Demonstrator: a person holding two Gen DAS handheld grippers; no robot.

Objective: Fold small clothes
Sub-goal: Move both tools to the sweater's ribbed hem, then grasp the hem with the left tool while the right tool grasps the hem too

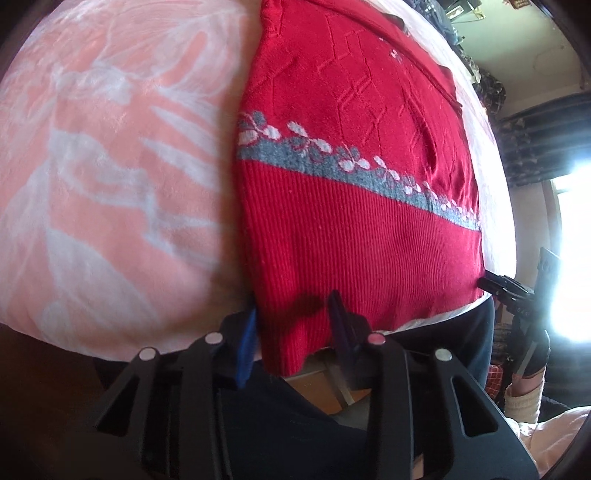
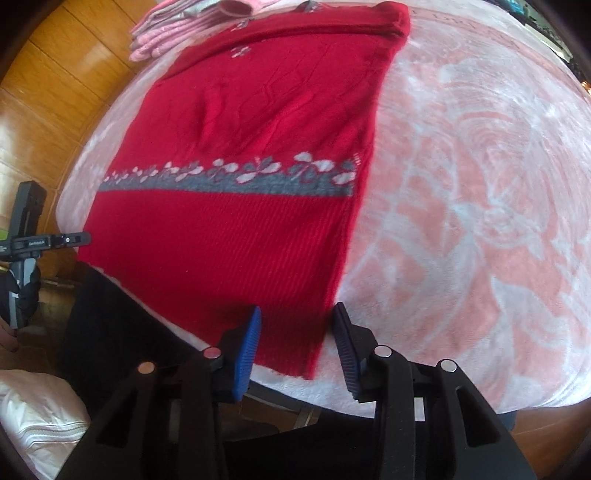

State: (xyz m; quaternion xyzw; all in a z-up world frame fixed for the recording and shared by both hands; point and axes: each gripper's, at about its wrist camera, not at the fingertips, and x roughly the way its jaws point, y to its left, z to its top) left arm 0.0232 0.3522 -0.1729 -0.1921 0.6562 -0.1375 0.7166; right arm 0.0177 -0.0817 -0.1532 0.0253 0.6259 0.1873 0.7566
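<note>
Pink folded clothes (image 2: 177, 26) beyond red sweater (image 2: 236, 229), right view only.

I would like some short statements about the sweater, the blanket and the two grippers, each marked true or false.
1. The red sweater lies on a pink and white blanket. True.
2. The sweater's band is yellow. False: it is grey with white flowers.
3. The left gripper is open at the hem. True.
4. The right gripper is shut on a sock. False: it is open at the sweater's corner.
</note>
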